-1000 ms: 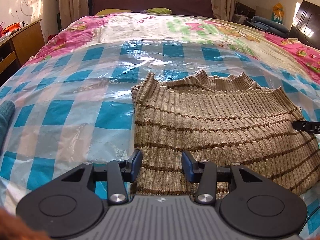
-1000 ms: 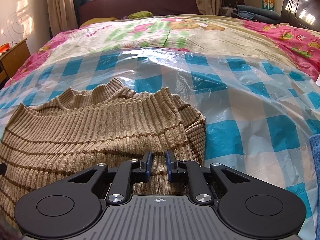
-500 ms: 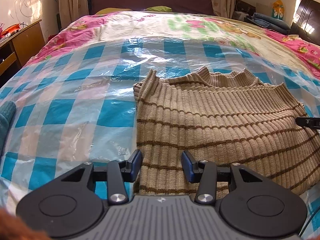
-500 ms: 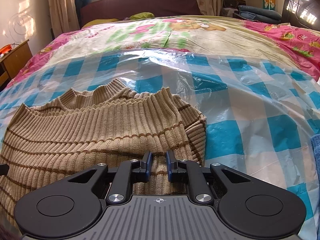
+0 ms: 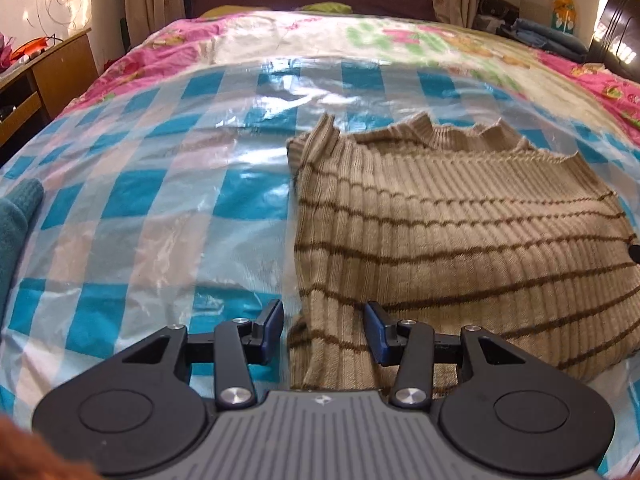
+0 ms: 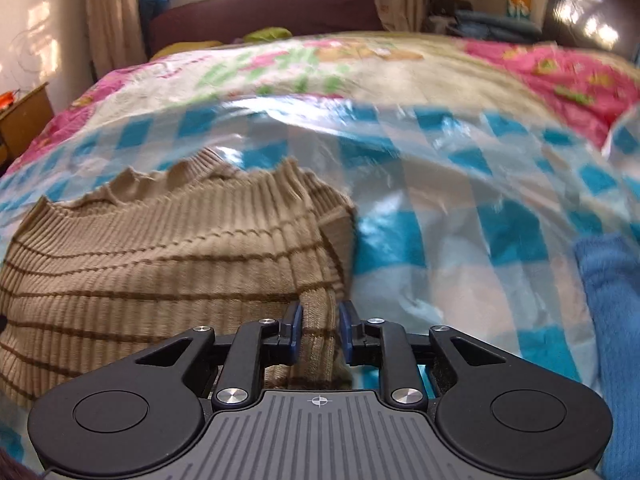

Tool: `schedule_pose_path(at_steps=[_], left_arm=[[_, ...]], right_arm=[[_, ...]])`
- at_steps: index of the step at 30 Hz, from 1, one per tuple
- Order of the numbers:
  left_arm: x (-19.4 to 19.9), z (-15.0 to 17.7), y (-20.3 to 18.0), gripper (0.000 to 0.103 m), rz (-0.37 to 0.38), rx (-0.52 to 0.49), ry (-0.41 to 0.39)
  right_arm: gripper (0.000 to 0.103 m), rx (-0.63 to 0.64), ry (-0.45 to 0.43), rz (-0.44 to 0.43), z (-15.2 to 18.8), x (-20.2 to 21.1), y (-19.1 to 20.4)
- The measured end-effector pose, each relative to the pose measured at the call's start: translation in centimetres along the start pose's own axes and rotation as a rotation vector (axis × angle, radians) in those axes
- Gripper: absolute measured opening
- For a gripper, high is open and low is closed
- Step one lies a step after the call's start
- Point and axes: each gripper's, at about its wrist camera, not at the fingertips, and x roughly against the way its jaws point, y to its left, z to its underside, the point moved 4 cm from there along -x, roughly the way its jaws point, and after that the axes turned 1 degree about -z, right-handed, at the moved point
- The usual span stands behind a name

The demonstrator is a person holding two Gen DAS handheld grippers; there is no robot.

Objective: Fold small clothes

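A beige ribbed sweater (image 5: 460, 240) with thin brown stripes lies flat on the blue-checked plastic sheet (image 5: 152, 216), collar pointing away. My left gripper (image 5: 324, 330) is open over the sweater's near left edge; the hem lies loosely between its blue pads. In the right wrist view the same sweater (image 6: 160, 264) fills the left half. My right gripper (image 6: 320, 328) is at its near right edge, jaws opening, a raised strip of knit still between the pads. A tip of the right gripper (image 5: 635, 252) peeks in at the left view's right border.
A teal cloth (image 5: 16, 220) lies at the sheet's left edge and a blue cloth (image 6: 608, 300) at its right edge. Beyond the sheet the bed has a pink floral cover (image 6: 560, 68). A wooden desk (image 5: 60, 64) stands at the left.
The right gripper's jaws have widened off the sweater's edge, and that hand has shifted right, bringing the blue cloth further into view. The left gripper has stayed put.
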Motion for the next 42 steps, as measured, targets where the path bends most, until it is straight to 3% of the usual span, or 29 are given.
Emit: schedule_pose_path(at_steps=[5,8,12,17,20,23,27,31,33,39,42], left_arm=[[1.5,-0.1,0.2,0.049,-0.001,-0.005,-0.036],[1.1,0.0,0.3,0.049,0.006,0.003,-0.009],[0.4,0.3,0.2,0.049,0.002,0.009,0.022],[2.2,0.4,0.6,0.049,0.005,0.019,-0.007],[1.5,1.2,1.0,0.049,-0.011,0.037,0.035],[2.1,1.8,1.0,0.049,0.002,0.049,0.032],[4.1,1.9,0.2,0.049,0.010,0.016,-0.025],[5.7,2.3,-0.3,0.050,0.071,0.002,-0.055],[5.4,2.4,-0.1,0.051,0.085,0.005,-0.050],[2.1,2.4,1.1,0.056,0.182,0.135,0.048],[1.3,2.1,0.4,0.062,0.182,0.109,0.038]], right_arm=[[0.025,0.000,-0.021,-0.004,-0.3,1.6,-0.2],[0.029,-0.001,-0.035,-0.022,0.1,2.4,-0.2],[0.031,-0.010,0.051,0.003,1.1,0.4,-0.1],[0.030,-0.023,0.000,-0.020,0.8,2.6,0.2],[0.030,-0.020,0.045,0.006,1.4,1.9,-0.3],[0.030,-0.110,0.050,-0.036,1.6,2.2,-1.3],[0.031,-0.136,0.018,-0.068,1.2,2.9,-1.8],[0.037,-0.238,0.034,-0.160,1.0,2.2,-3.1],[0.041,-0.260,0.051,-0.218,1.2,1.7,-3.3],[0.052,-0.214,0.082,-0.247,2.0,0.2,-2.6],[0.052,-0.210,0.085,-0.275,1.8,0.0,-2.4]])
